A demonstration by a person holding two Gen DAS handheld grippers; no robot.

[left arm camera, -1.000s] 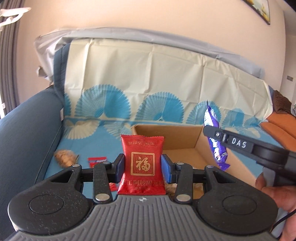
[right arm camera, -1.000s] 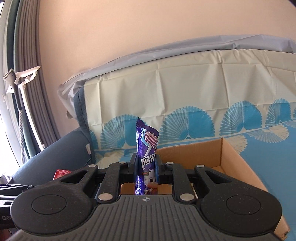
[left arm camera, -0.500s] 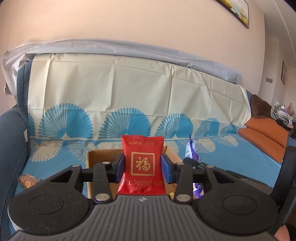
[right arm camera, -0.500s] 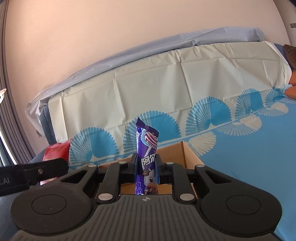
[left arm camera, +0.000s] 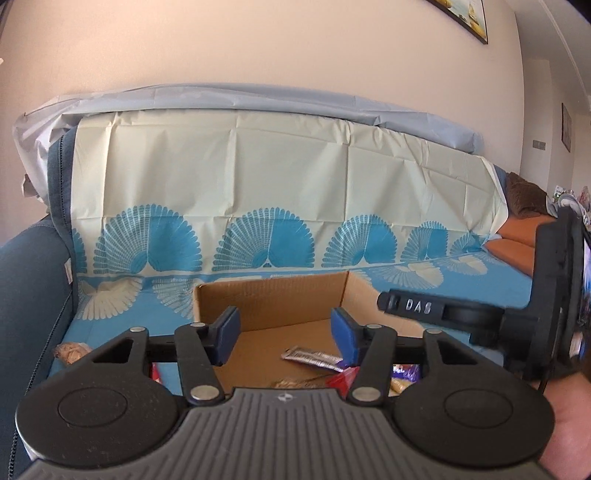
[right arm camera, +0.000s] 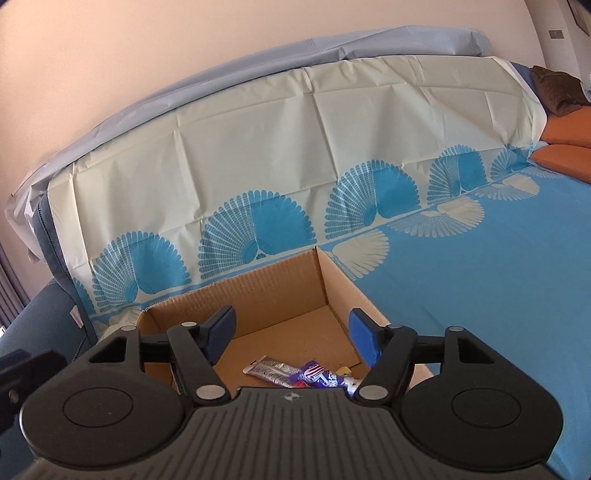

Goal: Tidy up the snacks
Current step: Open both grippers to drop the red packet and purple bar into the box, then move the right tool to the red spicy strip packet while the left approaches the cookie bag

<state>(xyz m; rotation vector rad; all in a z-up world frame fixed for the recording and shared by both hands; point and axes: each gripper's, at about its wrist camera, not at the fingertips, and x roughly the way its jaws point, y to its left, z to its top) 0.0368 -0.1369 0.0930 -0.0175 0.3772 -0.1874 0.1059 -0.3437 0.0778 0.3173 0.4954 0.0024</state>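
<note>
Both tools, left (left arm camera: 285, 334) and right (right arm camera: 291, 334): jaws opening, empty, over cardboard box (right arm camera: 280, 291); drop step. Next likely: fetch loose snack (left arm camera: 70, 350).

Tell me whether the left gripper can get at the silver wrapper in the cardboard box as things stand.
Probably yes: the left gripper, jaws opening with nothing between them, points into the open-topped cardboard box, and the silver wrapper lies exposed on its floor.

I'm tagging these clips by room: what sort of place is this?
Most likely a home living room: a sofa draped with a fan-patterned cover, a framed picture on the wall, and a cardboard box of snacks on the seat.
</note>
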